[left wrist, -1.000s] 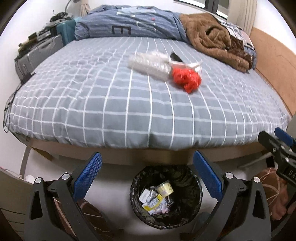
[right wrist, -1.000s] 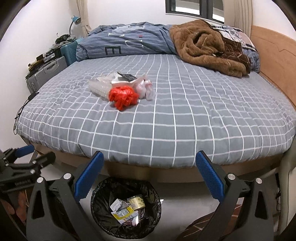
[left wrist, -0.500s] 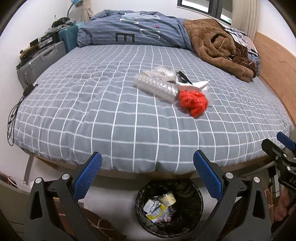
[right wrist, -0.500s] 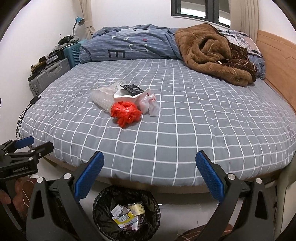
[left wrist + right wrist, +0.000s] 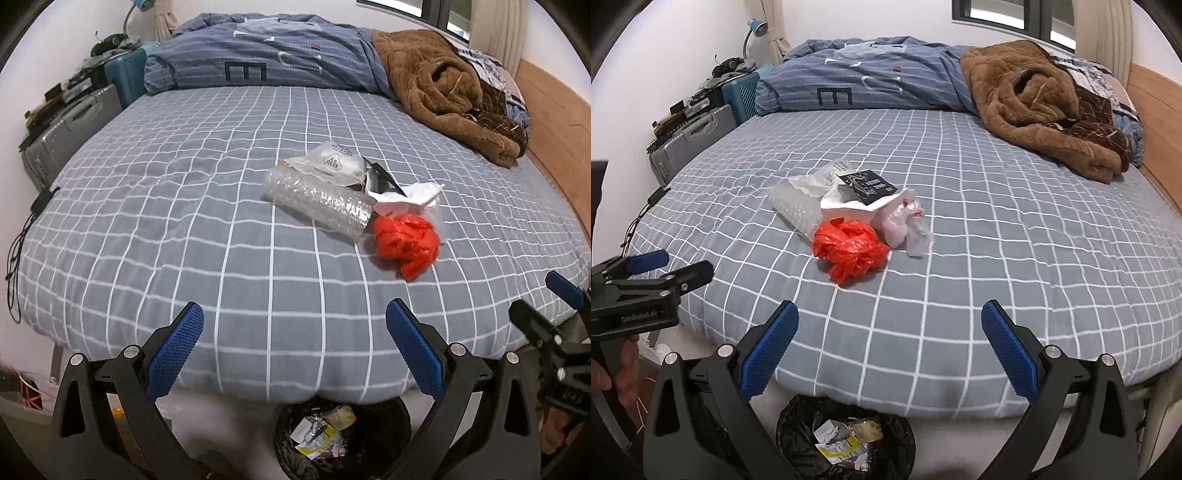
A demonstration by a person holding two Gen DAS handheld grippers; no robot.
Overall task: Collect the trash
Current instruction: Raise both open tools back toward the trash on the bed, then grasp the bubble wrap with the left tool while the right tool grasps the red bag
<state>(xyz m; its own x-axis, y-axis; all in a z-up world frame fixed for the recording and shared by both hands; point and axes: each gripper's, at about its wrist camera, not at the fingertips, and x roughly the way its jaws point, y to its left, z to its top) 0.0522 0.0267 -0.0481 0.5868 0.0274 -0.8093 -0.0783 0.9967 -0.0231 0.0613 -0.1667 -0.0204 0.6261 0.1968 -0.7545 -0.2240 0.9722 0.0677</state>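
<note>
Lying on bed point(image 5: 184, 229): roughly five trash pieces point(image 5: 849, 221) | one bin point(image 5: 846, 439) | both grippers empty

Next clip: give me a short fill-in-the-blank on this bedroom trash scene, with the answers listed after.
1. The crumpled plastic bag nearest the bed's front edge is ____ in colour.
2. The bin on the floor has a ____ liner.
3. Both the left tool and the right tool have their jaws ____.
4. The brown blanket lies on the ____.

Answers: red; black; open; bed

Grey white-checked bedsheet point(image 5: 184, 221), red crumpled bag point(image 5: 406, 243), brown blanket point(image 5: 436, 92)
</note>
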